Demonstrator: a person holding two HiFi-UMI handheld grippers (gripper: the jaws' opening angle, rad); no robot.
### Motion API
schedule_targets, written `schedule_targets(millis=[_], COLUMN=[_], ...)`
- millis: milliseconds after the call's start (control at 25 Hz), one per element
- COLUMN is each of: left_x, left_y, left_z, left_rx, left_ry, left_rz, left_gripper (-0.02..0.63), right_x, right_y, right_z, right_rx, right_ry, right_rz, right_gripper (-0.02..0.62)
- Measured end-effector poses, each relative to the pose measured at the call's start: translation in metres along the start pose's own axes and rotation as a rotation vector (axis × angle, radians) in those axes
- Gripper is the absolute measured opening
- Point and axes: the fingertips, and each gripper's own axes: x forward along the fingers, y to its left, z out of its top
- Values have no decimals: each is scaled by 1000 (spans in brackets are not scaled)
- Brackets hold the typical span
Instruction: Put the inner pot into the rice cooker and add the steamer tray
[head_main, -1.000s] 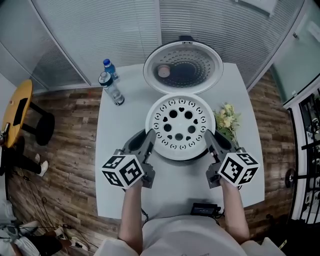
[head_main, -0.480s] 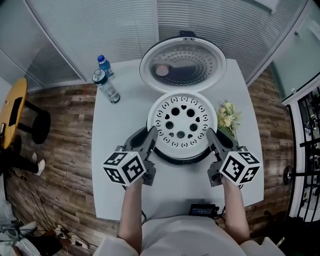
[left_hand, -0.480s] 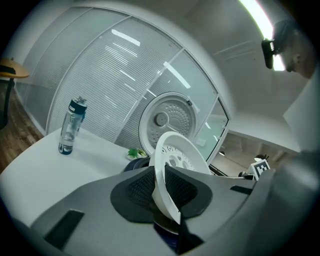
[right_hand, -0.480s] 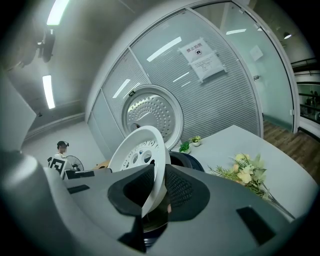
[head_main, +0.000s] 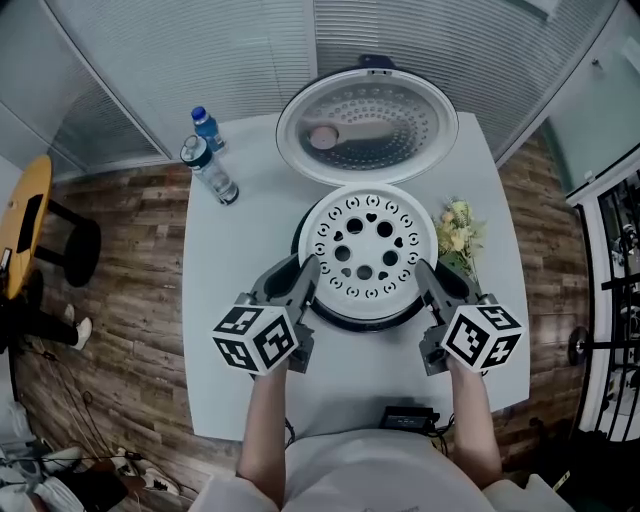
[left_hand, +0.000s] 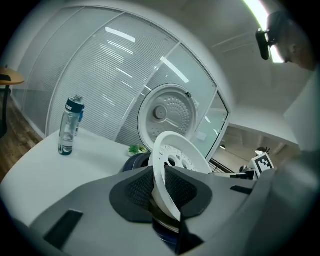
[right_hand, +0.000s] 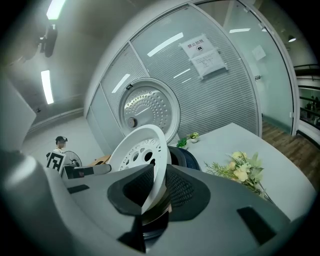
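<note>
Left tongs (head_main: 306, 276) and right tongs (head_main: 426, 276), one in each of a person's hands, pinch opposite edges of the white steamer tray (head_main: 368, 250), the thin rim caught between the ribbed dark pads (left_hand: 137, 189) on both sides. The right tongs' jaws have just been easing apart slightly, with the rim between them and the pads against it. The perforated tray, ringed with round and heart-shaped holes, sits level over the mouth of the dark rice cooker (head_main: 366, 320) at the middle of the white surface (head_main: 240, 300). The cooker's round lid (head_main: 366, 125) stands open on the far side, its dimpled metal inner face turned up. Whether the tray has seated in the cooker cannot be told. Just right of the cooker lies a spray of pale yellow flowers (head_main: 458, 238). At the far left corner a clear water bottle (head_main: 210, 172) stands beside a smaller blue-capped bottle (head_main: 206, 128). A small black device (head_main: 408, 417) rests at the near edge, between the person's forearms. A yellow stool (head_main: 25, 225) stands on the wood floor (head_main: 130, 300), well left of the surface.
</note>
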Motion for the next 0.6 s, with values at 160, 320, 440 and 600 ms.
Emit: schedule_targets(millis=[160, 320, 440, 600], left_x=[1, 3, 5, 7], left_y=[2, 2, 3, 3], left_z=[0, -2, -3, -6], left_rx=[54, 142, 197, 217], left_ry=[10, 34, 53, 66], left_rz=[26, 72, 99, 106], left_gripper=[65, 74, 85, 92], right_x=[2, 2, 6, 9], right_y=[1, 1, 0, -4], right_z=[-1, -1, -2, -5], right_rx=[-29, -96, -150, -200], right_ry=[3, 14, 33, 44], right_rz=[-13, -28, -47, -75], right_gripper=[86, 92, 96, 109])
